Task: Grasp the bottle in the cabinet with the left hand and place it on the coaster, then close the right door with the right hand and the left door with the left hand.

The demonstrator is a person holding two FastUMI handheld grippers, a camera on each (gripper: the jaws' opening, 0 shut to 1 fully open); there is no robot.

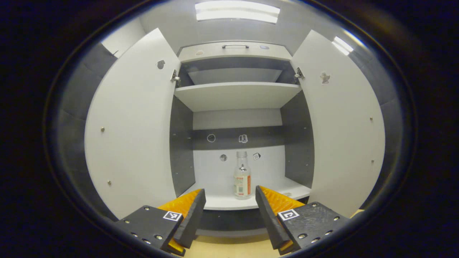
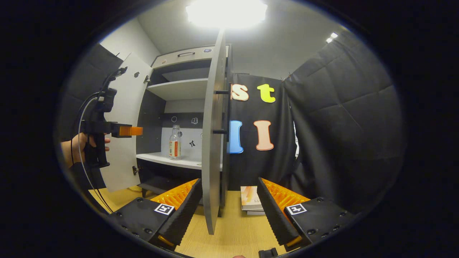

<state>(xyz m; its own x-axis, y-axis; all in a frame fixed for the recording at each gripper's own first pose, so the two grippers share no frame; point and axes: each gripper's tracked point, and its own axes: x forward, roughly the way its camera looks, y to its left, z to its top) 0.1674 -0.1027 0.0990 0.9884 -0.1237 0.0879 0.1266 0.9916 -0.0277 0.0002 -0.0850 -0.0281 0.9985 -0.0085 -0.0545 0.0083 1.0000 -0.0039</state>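
A clear bottle (image 1: 242, 175) with a red and white label stands upright on the cabinet's lower shelf (image 1: 222, 204), a little right of centre. My left gripper (image 1: 230, 190) is open in front of the shelf, short of the bottle, with nothing between its fingers. Both cabinet doors are swung open: the left door (image 1: 132, 129) and the right door (image 1: 340, 122). In the right gripper view the bottle (image 2: 174, 142) shows on the shelf, and a hand holds the left gripper (image 2: 129, 131) level before the cabinet. My right gripper (image 2: 229, 181) is open, facing the right door's edge (image 2: 213, 143) without touching it.
An upper shelf (image 1: 236, 94) and a drawer with a handle (image 1: 235, 46) sit above the bottle. A thin book (image 2: 250, 199) lies on the wooden table (image 2: 233, 233) right of the right door. Black cloth wall (image 2: 340, 136) closes off the right side.
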